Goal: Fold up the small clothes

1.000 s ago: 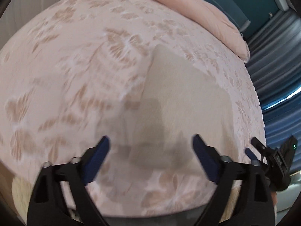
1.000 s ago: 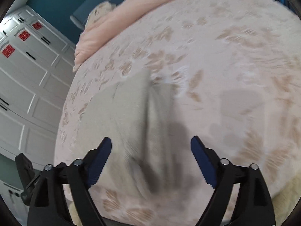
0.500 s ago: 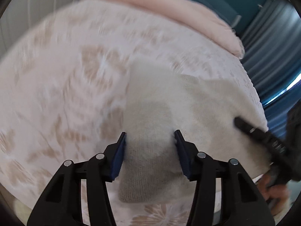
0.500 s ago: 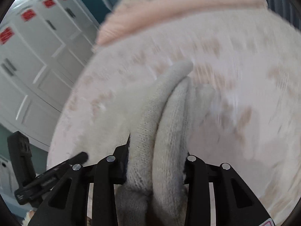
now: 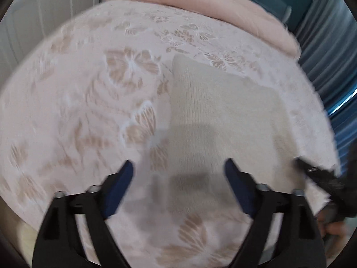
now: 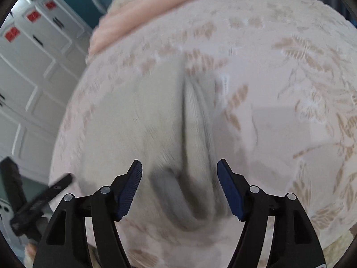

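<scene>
A small beige knit garment (image 5: 218, 116) lies flat on the floral pink bedspread (image 5: 89, 102). In the right wrist view the garment (image 6: 138, 120) shows a raised fold ridge down its middle. My left gripper (image 5: 178, 174) is open and empty, hovering just above the garment's near edge. My right gripper (image 6: 179, 176) is open and empty above the garment's near end, by the fold ridge. The right gripper's tip (image 5: 316, 172) shows at the right edge of the left wrist view.
A folded pink blanket (image 5: 212, 2) lies along the far side of the bed. White cabinet doors (image 6: 29, 71) stand to the left in the right wrist view. Blue curtains (image 5: 334, 51) hang on the right of the left wrist view.
Half a second ago both grippers were narrowed around the garment, the right one pinching a lifted fold. Now both have opened wide and drawn back, and the garment lies on the bed.
</scene>
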`<state>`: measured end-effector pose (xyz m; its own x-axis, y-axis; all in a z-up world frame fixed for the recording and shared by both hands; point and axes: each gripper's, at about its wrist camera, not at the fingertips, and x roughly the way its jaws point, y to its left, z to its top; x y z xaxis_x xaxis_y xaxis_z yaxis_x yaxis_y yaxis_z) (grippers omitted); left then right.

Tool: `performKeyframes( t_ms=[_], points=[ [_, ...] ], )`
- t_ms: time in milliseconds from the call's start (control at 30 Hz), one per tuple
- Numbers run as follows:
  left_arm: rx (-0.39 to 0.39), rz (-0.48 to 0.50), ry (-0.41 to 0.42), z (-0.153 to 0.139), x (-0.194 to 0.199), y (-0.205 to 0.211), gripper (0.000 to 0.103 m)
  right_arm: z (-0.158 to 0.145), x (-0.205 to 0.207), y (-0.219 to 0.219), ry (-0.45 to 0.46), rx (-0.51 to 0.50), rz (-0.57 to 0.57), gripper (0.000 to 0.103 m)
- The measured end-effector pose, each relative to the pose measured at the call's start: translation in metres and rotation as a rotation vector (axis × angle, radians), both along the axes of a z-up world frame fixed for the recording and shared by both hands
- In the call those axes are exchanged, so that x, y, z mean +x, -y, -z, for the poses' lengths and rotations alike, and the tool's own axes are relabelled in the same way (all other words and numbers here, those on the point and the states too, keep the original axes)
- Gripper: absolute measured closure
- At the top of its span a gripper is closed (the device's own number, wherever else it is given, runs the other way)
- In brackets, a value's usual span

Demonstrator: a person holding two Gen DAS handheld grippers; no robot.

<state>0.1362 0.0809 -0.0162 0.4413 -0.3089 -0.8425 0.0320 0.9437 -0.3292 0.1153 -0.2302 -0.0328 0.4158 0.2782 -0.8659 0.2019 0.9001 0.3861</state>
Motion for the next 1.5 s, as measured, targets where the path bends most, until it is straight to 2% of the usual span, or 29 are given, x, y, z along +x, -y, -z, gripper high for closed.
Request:
performKeyframes(
  t_ms=[67, 100, 133, 167, 200, 233, 300, 367, 400, 467, 500, 533, 600, 700, 767, 833, 867, 933, 967, 1000, 1100, 1167, 1233, 1267, 1300, 1333, 1400, 1467, 1500],
  points=[
    [-0.088, -0.015, -0.064, 0.016, -0.011, -0.001, 0.016, 0.018, 0.001, -0.001, -0.028, 0.049, 0.005, 0.033],
    [-0.083, -0.011, -0.087, 0.026, -0.014, 0.001, 0.019, 0.027, 0.001, -0.001, -0.032, 0.076, 0.027, 0.033],
    [-0.054, 0.015, -0.098, 0.034, -0.016, 0.006, 0.024, 0.031, 0.002, -0.002, -0.03, 0.093, 0.044, 0.038],
    [-0.033, 0.047, -0.101, 0.04, -0.015, 0.011, 0.045, 0.032, 0.004, -0.002, -0.024, 0.136, 0.057, 0.051],
    [-0.005, 0.085, -0.119, 0.047, -0.012, 0.017, 0.06, 0.031, 0.006, -0.002, -0.027, 0.184, 0.076, 0.057],
    [0.001, 0.098, -0.127, 0.049, -0.01, 0.02, 0.065, 0.025, 0.008, -0.001, -0.017, 0.225, 0.088, 0.065],
    [-0.008, 0.09, -0.108, 0.037, -0.001, 0.017, 0.073, 0.002, 0.006, -0.001, 0.049, 0.269, 0.084, 0.069],
    [0.013, 0.095, -0.072, 0.021, 0.004, 0.016, 0.073, -0.016, 0.004, -0.002, 0.1, 0.276, 0.069, 0.071],
    [0.034, 0.101, -0.06, 0.016, 0.005, 0.016, 0.073, -0.014, 0.003, -0.003, 0.099, 0.251, 0.06, 0.071],
    [0.062, 0.123, -0.084, 0.023, 0.006, 0.018, 0.073, 0.01, 0.004, -0.01, 0.019, 0.155, 0.042, 0.068],
    [0.073, 0.135, -0.115, 0.033, 0.005, 0.02, 0.071, 0.03, 0.004, -0.014, -0.05, 0.068, 0.017, 0.065],
    [0.092, 0.141, -0.139, 0.044, 0.003, 0.022, 0.07, 0.034, -0.002, -0.011, -0.034, 0.066, 0.024, 0.059],
    [0.108, 0.127, -0.12, 0.041, -0.003, 0.025, 0.066, 0.017, -0.016, -0.006, 0.006, 0.094, 0.082, 0.057],
    [0.161, 0.123, -0.08, 0.022, -0.016, 0.027, 0.064, -0.023, -0.031, -0.009, 0.092, -0.016, 0.107, 0.057],
    [0.203, 0.123, -0.045, 0.009, -0.022, 0.03, 0.061, -0.049, -0.036, -0.023, 0.162, -0.106, 0.058, 0.071],
    [0.231, 0.118, -0.041, 0.001, -0.025, 0.033, 0.056, -0.056, -0.035, -0.036, 0.177, -0.161, 0.008, 0.081],
    [0.23, 0.117, -0.047, 0.002, -0.022, 0.033, 0.055, -0.053, -0.03, -0.043, 0.17, -0.185, -0.026, 0.088],
    [0.234, 0.118, -0.059, 0.0, -0.023, 0.036, 0.055, -0.023, -0.022, -0.052, 0.079, -0.261, -0.088, 0.097],
    [0.246, 0.117, -0.062, 0.002, -0.024, 0.039, 0.055, -0.001, -0.02, -0.051, 0.019, -0.275, -0.11, 0.097],
    [0.266, 0.118, -0.062, 0.003, -0.024, 0.04, 0.055, 0.008, -0.025, -0.047, 0.008, -0.274, -0.104, 0.1],
    [0.301, 0.124, -0.073, 0.008, -0.025, 0.045, 0.055, -0.017, -0.039, -0.043, 0.057, -0.216, -0.072, 0.099],
    [0.316, 0.119, -0.078, 0.011, -0.028, 0.044, 0.053, -0.031, -0.043, -0.046, 0.094, -0.222, -0.088, 0.099],
    [0.317, 0.114, -0.084, 0.012, -0.031, 0.044, 0.052, -0.022, -0.039, -0.049, 0.069, -0.259, -0.108, 0.099],
    [0.317, 0.111, -0.084, 0.013, -0.032, 0.044, 0.052, -0.002, -0.036, -0.047, 0.01, -0.283, -0.12, 0.101],
    [0.32, 0.111, -0.085, 0.013, -0.033, 0.045, 0.052, 0.007, -0.035, -0.048, -0.01, -0.284, -0.128, 0.102],
    [0.326, 0.111, -0.085, 0.012, -0.034, 0.046, 0.052, 0.008, -0.036, -0.048, -0.002, -0.283, -0.125, 0.103],
    [0.33, 0.11, -0.079, 0.009, -0.037, 0.047, 0.051, -0.008, -0.04, -0.051, 0.024, -0.271, -0.111, 0.101],
    [0.348, 0.107, -0.062, 0.004, -0.041, 0.047, 0.044, -0.023, -0.045, -0.054, 0.056, -0.241, -0.099, 0.092],
    [0.357, 0.104, -0.055, 0.003, -0.042, 0.047, 0.043, -0.032, -0.05, -0.056, 0.074, -0.23, -0.093, 0.092]
  ],
)
